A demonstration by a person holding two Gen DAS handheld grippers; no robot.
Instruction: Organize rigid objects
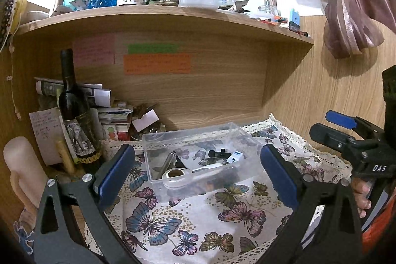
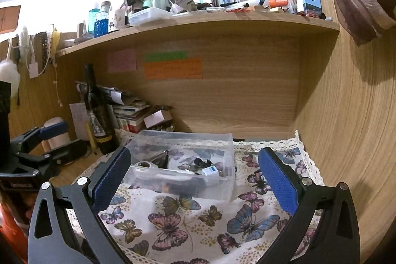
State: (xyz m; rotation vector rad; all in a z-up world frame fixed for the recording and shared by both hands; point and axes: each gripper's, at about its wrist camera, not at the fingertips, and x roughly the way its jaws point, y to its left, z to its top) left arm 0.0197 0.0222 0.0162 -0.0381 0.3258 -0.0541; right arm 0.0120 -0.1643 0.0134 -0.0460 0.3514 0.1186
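A clear plastic box stands on the butterfly cloth in the desk niche. Inside lie a magnifying glass, a white-and-blue cube, a black clip and a metal piece. My left gripper is open and empty, hanging in front of the box. My right gripper is open and empty, also in front of the box, and shows at the right of the left wrist view. The left gripper shows at the left of the right wrist view.
A dark wine bottle stands at the left by stacked papers and boxes. A pale candle stands nearer left. The shelf above holds several bottles and jars. Wooden walls close the back and right; a curtain hangs at the right.
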